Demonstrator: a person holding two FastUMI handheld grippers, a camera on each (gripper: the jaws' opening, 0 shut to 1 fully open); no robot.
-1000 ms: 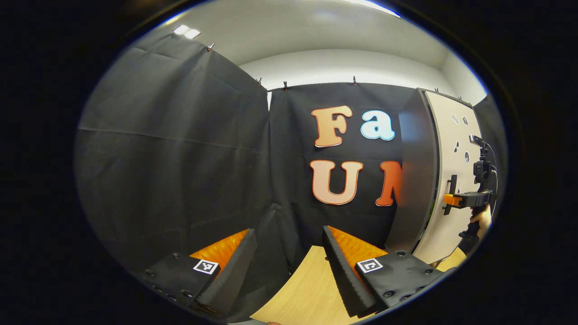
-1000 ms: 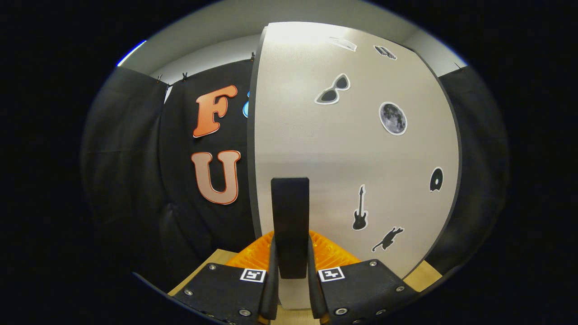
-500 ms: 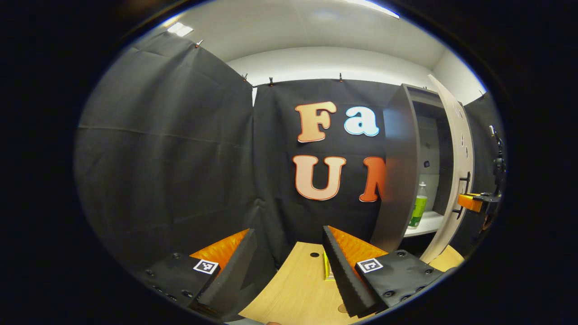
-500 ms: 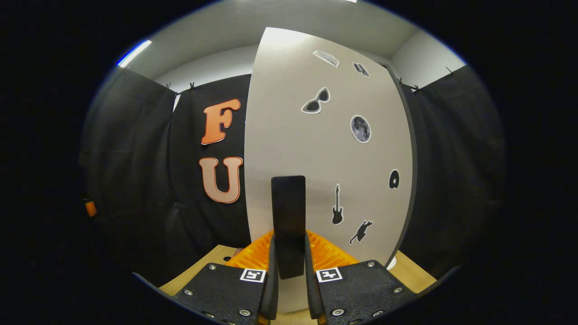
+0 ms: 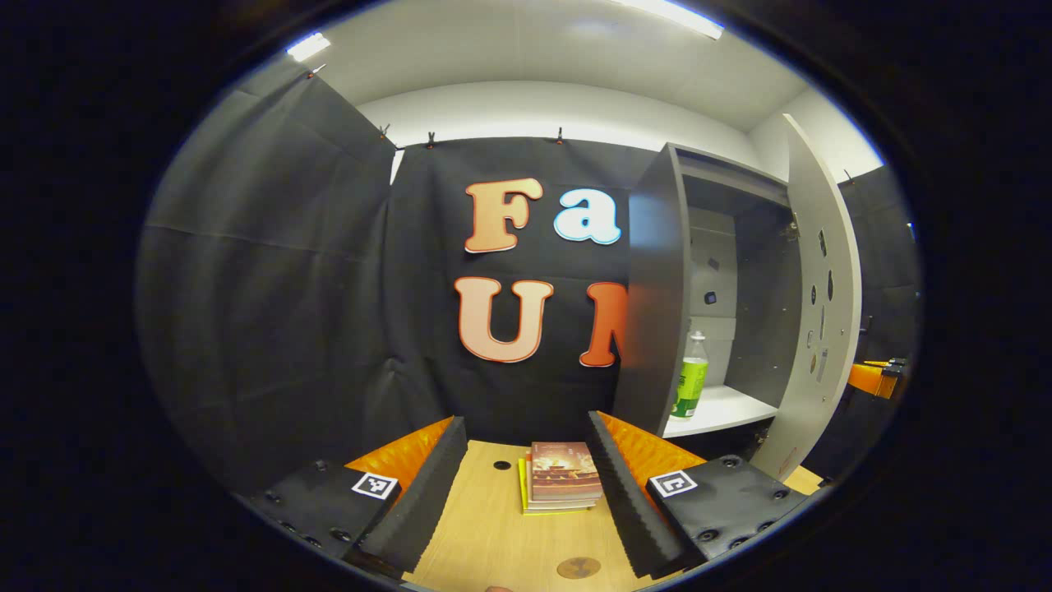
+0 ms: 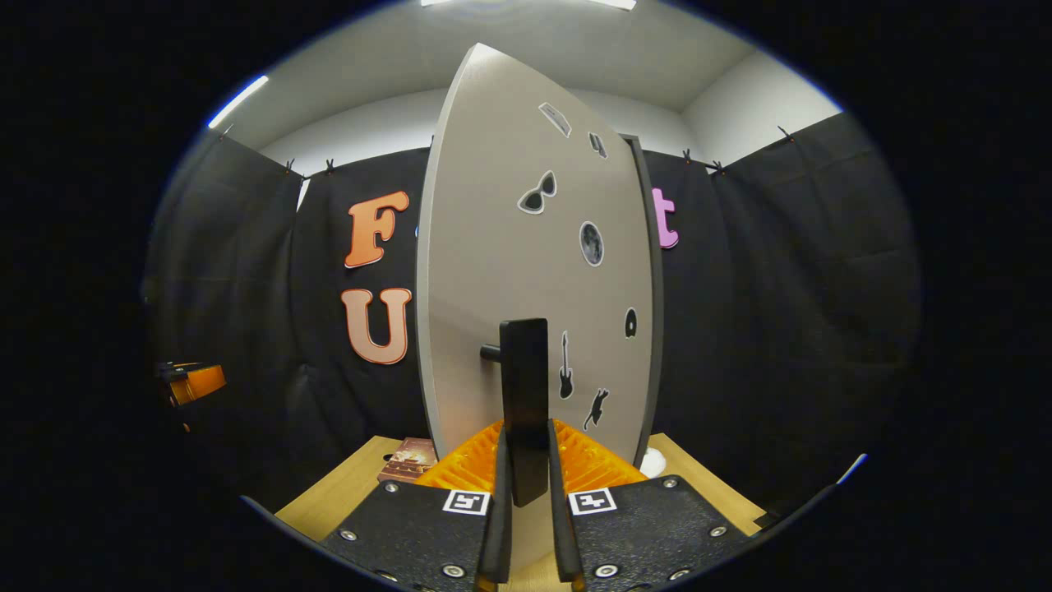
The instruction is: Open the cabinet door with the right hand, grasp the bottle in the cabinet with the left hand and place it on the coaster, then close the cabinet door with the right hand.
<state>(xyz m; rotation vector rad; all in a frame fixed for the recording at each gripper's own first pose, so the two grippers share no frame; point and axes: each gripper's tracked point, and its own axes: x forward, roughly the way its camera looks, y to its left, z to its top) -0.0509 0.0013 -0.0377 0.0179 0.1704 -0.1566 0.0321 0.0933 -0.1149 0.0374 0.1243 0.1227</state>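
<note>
I am gripping the door handle (image 6: 524, 395) in my right claw (image 6: 526, 501), holding the cabinet door (image 6: 509, 271) swung out in step 1. My left claw (image 5: 526, 485) is hanging wide and empty over the bench (image 5: 493, 543). Next it should be reaching right for the bottle (image 5: 692, 376) standing on the cabinet shelf (image 5: 723, 407), then carrying it to the coaster (image 5: 579, 567).
</note>
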